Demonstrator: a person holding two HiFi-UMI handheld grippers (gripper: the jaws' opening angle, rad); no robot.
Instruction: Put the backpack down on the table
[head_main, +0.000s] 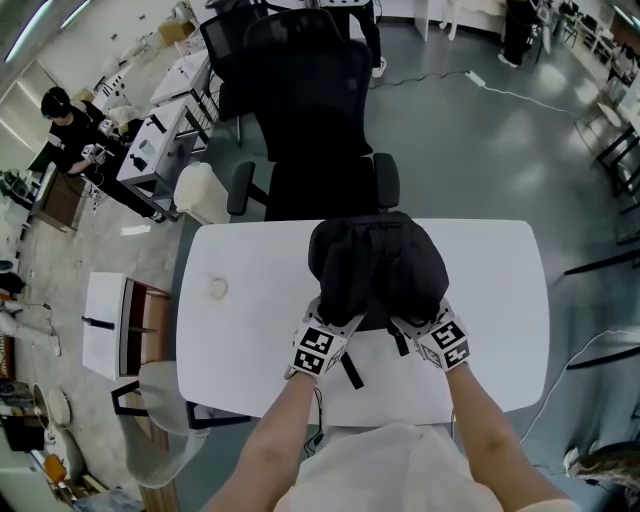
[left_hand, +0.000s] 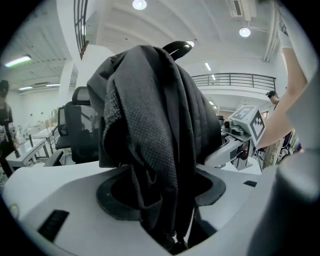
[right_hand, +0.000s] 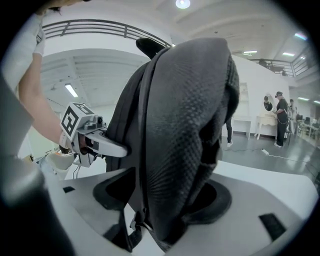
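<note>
Head view puts the backpack upright in the middle of the white table, its base resting on the top. Your left gripper sits at its 7 o'clock and your right gripper at its 5 o'clock. Both sets of jaws stand spread wide, released, with loose fabric between them but not pinched. To finish well, draw both straight back toward 6 o'clock together, so the trailing strap doesn't snag and tip it.
</note>
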